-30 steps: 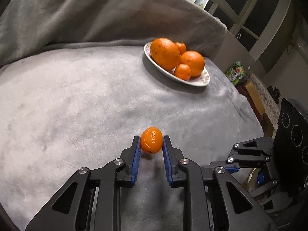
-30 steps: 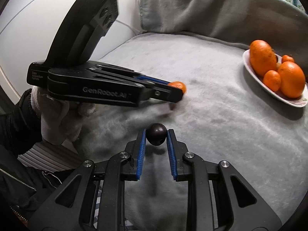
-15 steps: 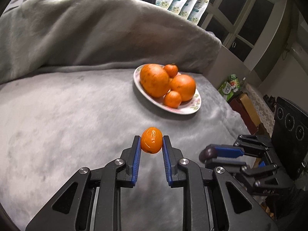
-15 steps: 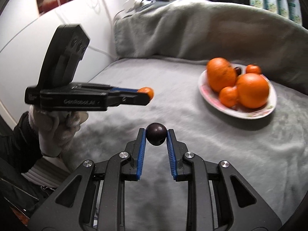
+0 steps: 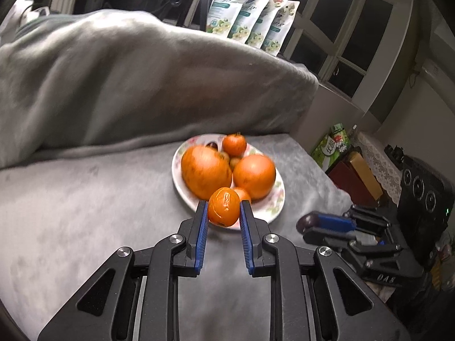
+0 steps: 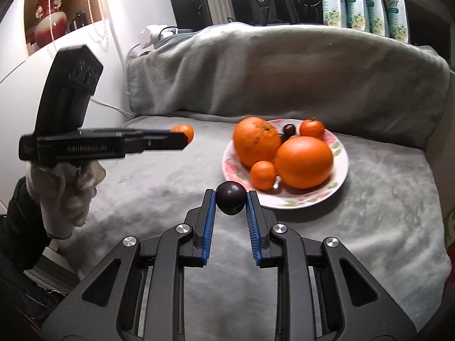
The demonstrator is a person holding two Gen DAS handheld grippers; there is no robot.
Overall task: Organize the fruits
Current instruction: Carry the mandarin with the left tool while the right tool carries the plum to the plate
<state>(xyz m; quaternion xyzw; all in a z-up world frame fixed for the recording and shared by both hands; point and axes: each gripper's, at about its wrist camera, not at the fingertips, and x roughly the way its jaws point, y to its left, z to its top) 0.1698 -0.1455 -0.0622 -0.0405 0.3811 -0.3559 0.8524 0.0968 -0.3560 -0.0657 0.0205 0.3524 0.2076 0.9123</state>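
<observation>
My left gripper (image 5: 223, 210) is shut on a small orange fruit (image 5: 223, 206) and holds it in the air just before the near rim of the floral plate (image 5: 277, 204). The plate holds two big oranges (image 5: 206, 170), small orange fruits and a dark one. My right gripper (image 6: 231, 202) is shut on a dark round fruit (image 6: 231, 201), held above the cloth just before the plate's (image 6: 338, 187) near left rim. The left gripper (image 6: 183, 136) also shows in the right wrist view with its orange fruit (image 6: 184, 132). The right gripper shows in the left wrist view (image 5: 305, 223).
A grey fleece cloth (image 5: 85, 199) covers the table and rises into a draped hump (image 5: 128, 79) behind the plate. Refill pouches (image 5: 253, 20) stand by the window. Boxes and packets (image 5: 355, 176) sit beyond the table's right edge. A white wall (image 6: 119, 42) is on the left.
Both grippers have risen and moved toward the plate with their fruits. The plate now lies close in front of both sets of fingertips.
</observation>
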